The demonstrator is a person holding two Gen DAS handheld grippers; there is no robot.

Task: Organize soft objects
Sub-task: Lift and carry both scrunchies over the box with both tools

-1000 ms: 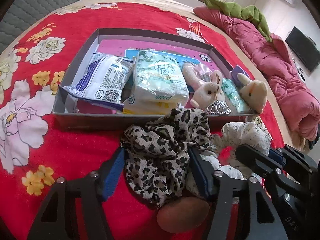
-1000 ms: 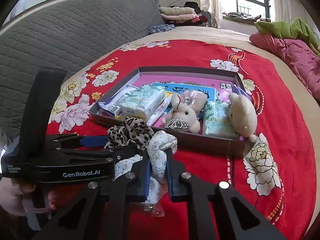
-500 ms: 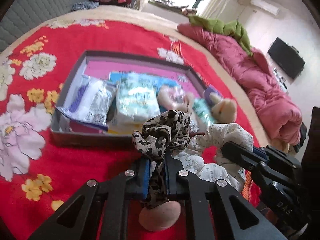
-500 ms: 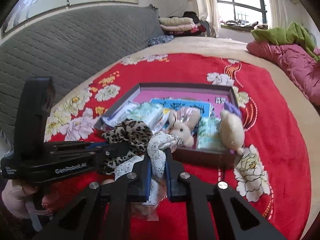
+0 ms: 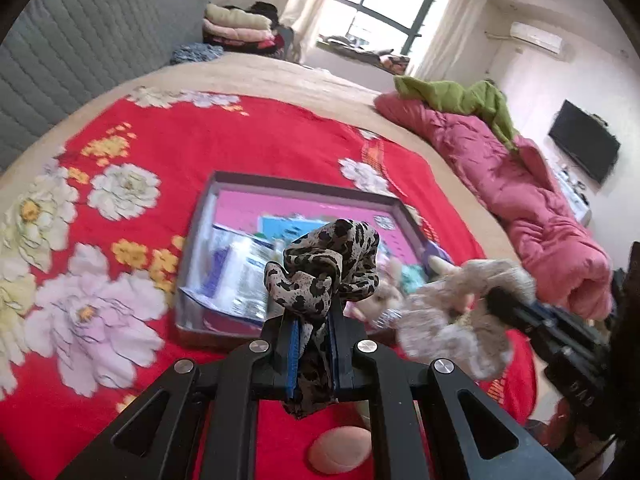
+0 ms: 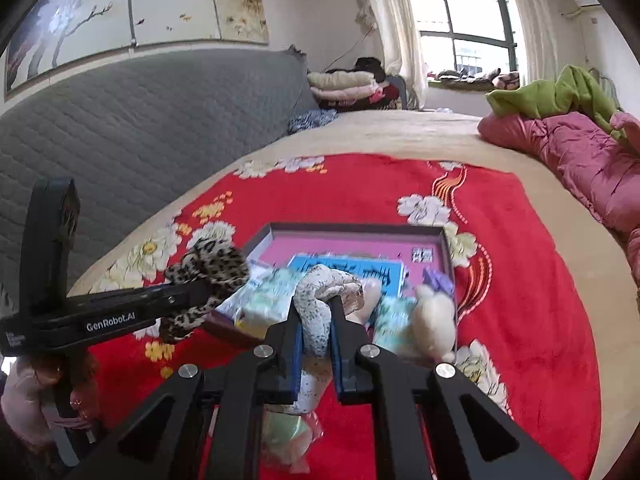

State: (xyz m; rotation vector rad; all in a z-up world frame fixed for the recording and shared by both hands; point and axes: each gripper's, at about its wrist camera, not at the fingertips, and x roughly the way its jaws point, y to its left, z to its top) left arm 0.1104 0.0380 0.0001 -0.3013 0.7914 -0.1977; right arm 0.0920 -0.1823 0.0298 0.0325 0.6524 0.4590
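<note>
Both claws hold soft items above a bed (image 5: 248,76) covered by a red floral blanket (image 5: 248,144). The left claw (image 5: 313,320) is clamped on a leopard-print fabric scrunchie (image 5: 328,268), whose loop rises above the blue pads while a tail hangs below them. The right claw (image 6: 317,316) is clamped on a cream speckled fabric scrunchie (image 6: 320,292) in like manner; in the left wrist view we see the two scrunchies side by side and apart.

Beyond both claws, a shallow grey rectangular cardboard box with a pink floor (image 6: 446,248) rests on the blanket. Inside it we identify a blue printed card (image 6: 360,272) lying flat towards the far wall, white and pale green soft plastic packets (image 6: 268,300) along the left side, a further pale green packet (image 6: 390,312) right of centre, a cream plush toy (image 6: 434,320) at the near right corner, and a small purple item (image 6: 438,280) behind that toy. Motion blur hides the print on the packets.

On the blanket beneath the right claw lies a clear plastic bag holding something pale green (image 6: 288,436). A pink round object (image 5: 340,450) lies on the blanket beneath the left claw.
</note>
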